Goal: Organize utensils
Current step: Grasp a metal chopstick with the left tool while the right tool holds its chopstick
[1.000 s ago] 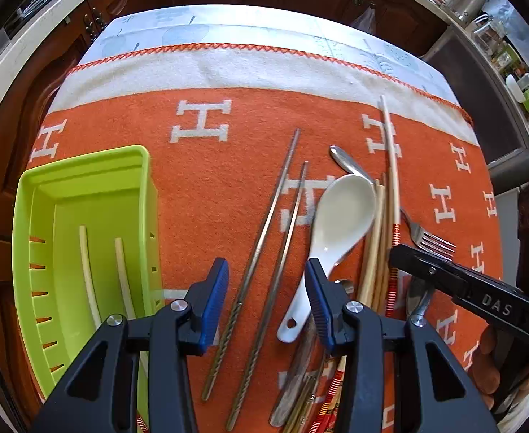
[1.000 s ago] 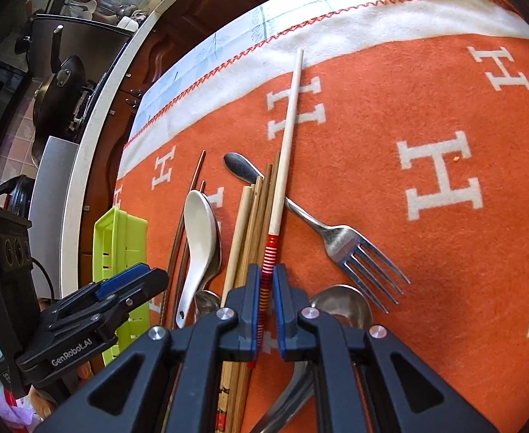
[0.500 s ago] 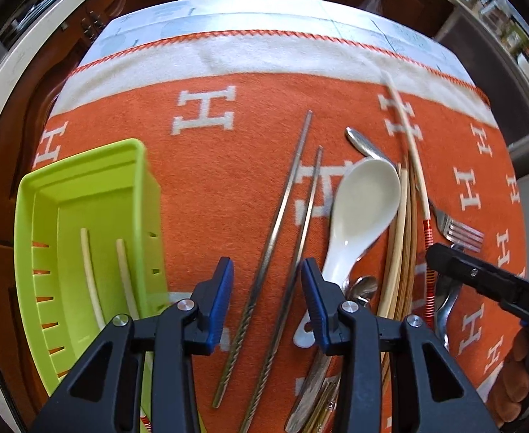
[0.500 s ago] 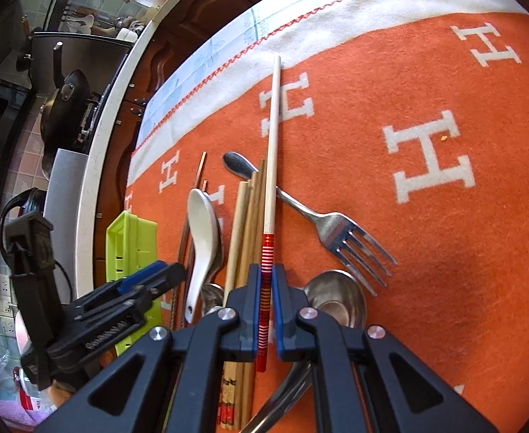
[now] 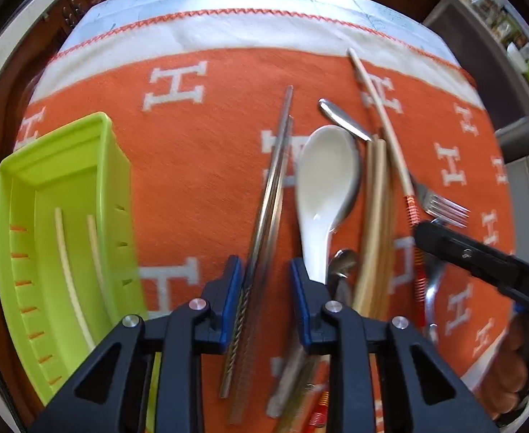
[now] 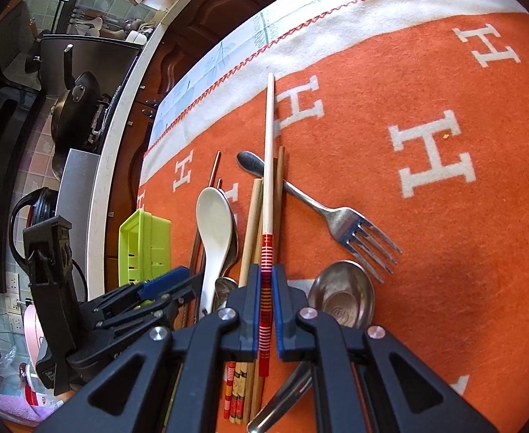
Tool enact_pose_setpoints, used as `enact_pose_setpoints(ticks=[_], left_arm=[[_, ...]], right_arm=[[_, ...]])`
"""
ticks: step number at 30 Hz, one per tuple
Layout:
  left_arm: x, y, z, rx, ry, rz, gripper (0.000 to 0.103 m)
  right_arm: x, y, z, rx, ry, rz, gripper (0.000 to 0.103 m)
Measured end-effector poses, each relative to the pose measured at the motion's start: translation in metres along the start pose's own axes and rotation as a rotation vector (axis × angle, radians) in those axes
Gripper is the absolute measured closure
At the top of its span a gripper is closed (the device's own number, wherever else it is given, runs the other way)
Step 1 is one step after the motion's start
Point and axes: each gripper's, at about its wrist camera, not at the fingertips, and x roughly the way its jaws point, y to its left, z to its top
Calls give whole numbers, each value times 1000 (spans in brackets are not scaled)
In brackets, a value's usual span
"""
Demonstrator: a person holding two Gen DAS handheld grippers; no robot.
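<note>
- Now the left gripper (image 5: 266, 288) has its jaws closing w/ the pair of metal chopsticks (image 5: 268, 223) between them; pads not pressing yet.
- Right gripper (image 6: 265, 288) is clamped on the red-banded chopstick (image 6: 269, 166), jaws nearly together.
- Chopsticks lie on the orange cloth (image 5: 199, 166), beside the white spoon (image 5: 322, 187); wooden chopsticks (image 5: 374, 223) and fork (image 6: 340, 220) further right; green basket (image 5: 26, 187) at left.
- Vs a sec ago: left jaws narrower, metal pair now side by side.
</note>
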Motion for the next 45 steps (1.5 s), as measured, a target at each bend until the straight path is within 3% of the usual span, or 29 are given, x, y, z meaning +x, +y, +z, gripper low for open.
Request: enact_pose_setpoints(ticks=[4, 8, 13, 26, 34, 39, 45], left_arm=[[0, -1, -5, -39, 20, -48, 85], [3, 6, -15, -101, 58, -145, 89], [5, 17, -28, -159, 71, -184, 92], [0, 17, -32, -108, 15, -67, 94], [-1, 23, -35, -170, 47, -186, 94], [-1, 20, -37, -139, 41, -148, 94], [-4, 26, -35, -169, 29, -153, 94]], right_arm=[[-1, 1, -1, 2, 3, 11, 97], [-4, 0, -2, 1, -1, 17, 97], [-7, -6, -4, 11, -5, 20, 97], [-7, -6, -10, 8, 0, 15, 97], [-7, -6, -11, 8, -1, 9, 97], [-6, -7, -13, 12, 1, 5, 97], [-8, -8, -14, 9, -2, 5, 97]])
